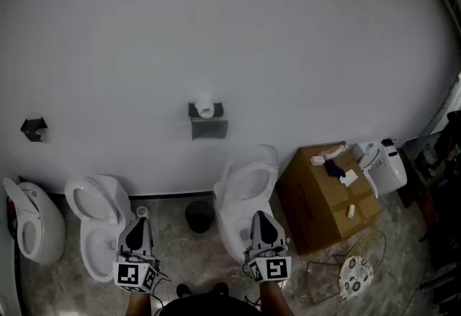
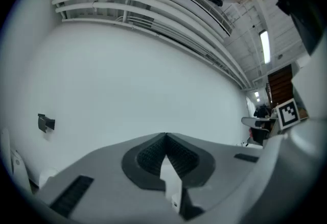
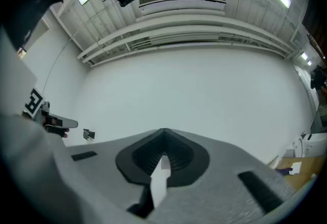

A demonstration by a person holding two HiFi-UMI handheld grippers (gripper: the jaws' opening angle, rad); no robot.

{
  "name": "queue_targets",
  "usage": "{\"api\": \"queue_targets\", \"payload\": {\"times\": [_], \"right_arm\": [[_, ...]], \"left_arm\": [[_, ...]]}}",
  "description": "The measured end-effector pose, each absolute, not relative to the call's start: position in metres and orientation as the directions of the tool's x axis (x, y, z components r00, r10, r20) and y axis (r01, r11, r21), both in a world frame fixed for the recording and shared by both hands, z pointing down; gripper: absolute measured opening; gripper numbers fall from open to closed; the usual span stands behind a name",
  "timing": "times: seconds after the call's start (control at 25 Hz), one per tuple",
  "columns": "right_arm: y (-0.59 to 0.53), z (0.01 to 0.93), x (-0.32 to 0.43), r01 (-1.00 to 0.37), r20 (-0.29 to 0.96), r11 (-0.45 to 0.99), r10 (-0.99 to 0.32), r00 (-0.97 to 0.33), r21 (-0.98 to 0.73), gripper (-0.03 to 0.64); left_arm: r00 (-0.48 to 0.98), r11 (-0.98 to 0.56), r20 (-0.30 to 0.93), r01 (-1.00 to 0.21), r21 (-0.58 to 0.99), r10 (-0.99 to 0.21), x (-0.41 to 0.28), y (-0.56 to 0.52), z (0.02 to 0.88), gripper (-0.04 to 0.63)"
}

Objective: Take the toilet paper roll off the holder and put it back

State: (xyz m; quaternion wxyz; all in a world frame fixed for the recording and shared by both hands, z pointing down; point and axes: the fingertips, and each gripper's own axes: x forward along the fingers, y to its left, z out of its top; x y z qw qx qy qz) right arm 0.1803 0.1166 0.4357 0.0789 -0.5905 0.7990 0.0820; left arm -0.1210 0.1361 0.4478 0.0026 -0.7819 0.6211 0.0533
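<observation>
Toilet paper roll (image 1: 205,107): white, seated on a dark holder (image 1: 208,126) fixed to the white wall (image 1: 238,26). It is well ahead of both sets of jaws and between their lines. Only the head view shows it, and it is too small there for detail. Left gripper (image 1: 139,225): jaws pressed together with nothing between them, read in the left gripper view (image 2: 164,136), where the body fills the lower frame. Right gripper (image 1: 261,219): jaws likewise pressed together and empty (image 3: 163,132). Dark bracket (image 1: 33,128): on the wall, far left of the left jaws, also seen in the left gripper view (image 2: 45,123). Cardboard box (image 1: 324,199): right of the right jaws, flaps shut, with small white and dark items on top that cannot be identified. Bin (image 1: 199,215): dark and round, on the floor ahead between the two grippers, contents not discernible. White toilet (image 1: 245,188): lid up, partly covered by the right gripper. Second toilet (image 1: 97,221): lid up, just beside the left jaws.
</observation>
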Motion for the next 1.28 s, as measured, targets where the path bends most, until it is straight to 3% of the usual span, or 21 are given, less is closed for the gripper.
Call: {"api": "queue_targets", "payload": {"times": [1.28], "right_arm": [[0.115,0.443,0.166,-0.944,-0.177,0.328,-0.927,-0.331,0.045,0.006]], "left_arm": [[0.229,-0.235,-0.096,-0.97,0.064,-0.969,-0.122,0.143,0.475,0.003]]}}
